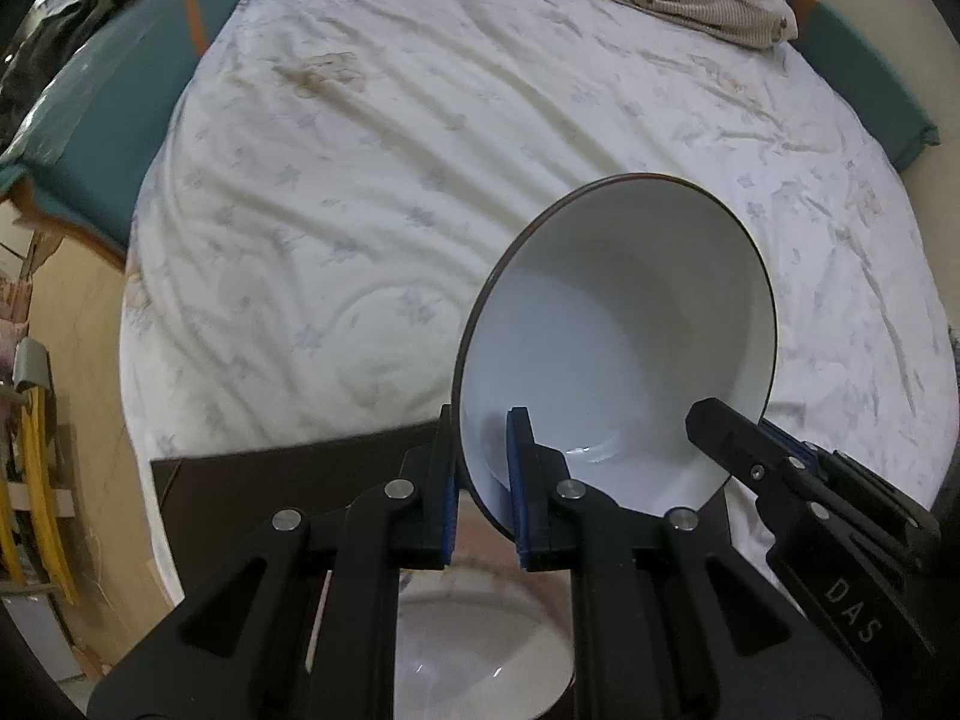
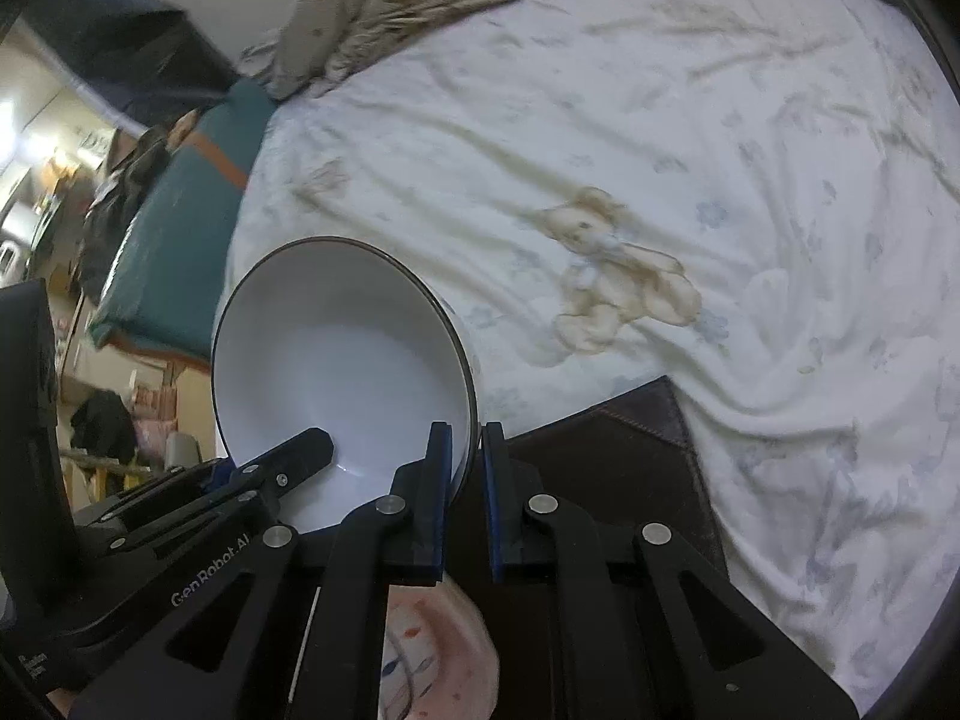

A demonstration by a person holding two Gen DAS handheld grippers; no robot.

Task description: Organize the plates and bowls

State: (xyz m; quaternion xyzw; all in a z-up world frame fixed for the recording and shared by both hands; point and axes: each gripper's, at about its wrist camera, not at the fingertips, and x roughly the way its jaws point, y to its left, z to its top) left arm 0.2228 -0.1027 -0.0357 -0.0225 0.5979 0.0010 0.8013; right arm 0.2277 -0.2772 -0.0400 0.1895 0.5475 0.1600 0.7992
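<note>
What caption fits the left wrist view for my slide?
Both grippers' fingers pinch opposite rims of a white bowl above a dark mat on the bed.

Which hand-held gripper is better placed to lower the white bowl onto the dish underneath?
Left, probably. Both clamp the white bowl by its rim, but the dish lies centred below the left hand-held gripper; under the right hand-held gripper it sits off to the left.

White glazed ceramic bowl (image 1: 630, 324) with thin dark-brown rim; black plastic grippers with blue pads (image 1: 521, 480); cream bedsheet (image 1: 372, 180) printed with pale blue flowers and, at 2 o'clock, a tan teddy bear (image 2: 618, 276); dark-brown board (image 2: 618, 468).
</note>
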